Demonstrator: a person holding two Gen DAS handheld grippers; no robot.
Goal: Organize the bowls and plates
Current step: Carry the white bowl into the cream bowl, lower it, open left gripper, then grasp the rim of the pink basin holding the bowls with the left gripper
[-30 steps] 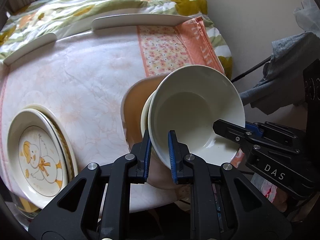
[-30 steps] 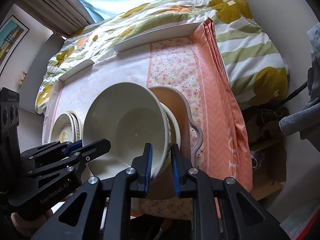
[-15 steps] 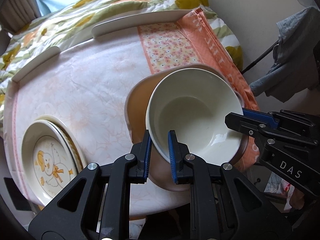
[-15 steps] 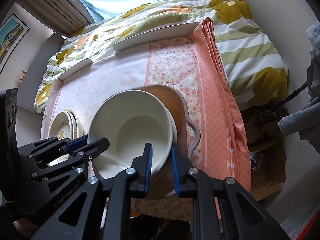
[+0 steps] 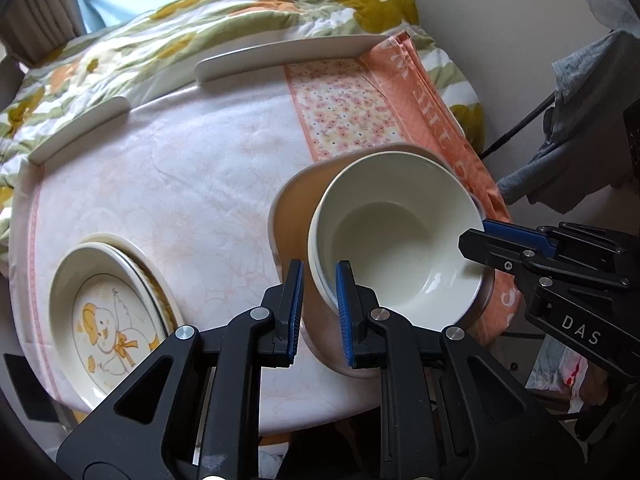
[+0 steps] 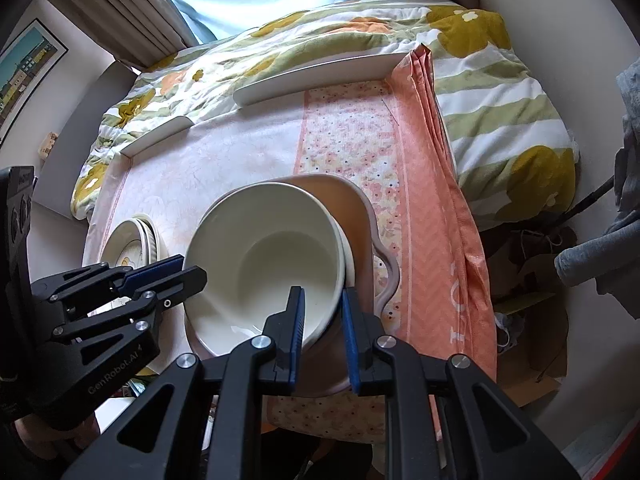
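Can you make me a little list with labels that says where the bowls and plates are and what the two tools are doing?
bowls: white bowls, nested, sitting in the pink dish
left tool: open, its fingers either side of the bowls' near rim
right tool: open, its fingers either side of the opposite rim
plates: stack with a duck picture on top, at the left of the table
cloth: orange flowered cloth along the table's right side

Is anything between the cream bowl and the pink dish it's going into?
Nothing visible. The cream bowl already sits nested on another bowl inside the pink dish, with the left claw and right claw straddling its rim on opposite sides.
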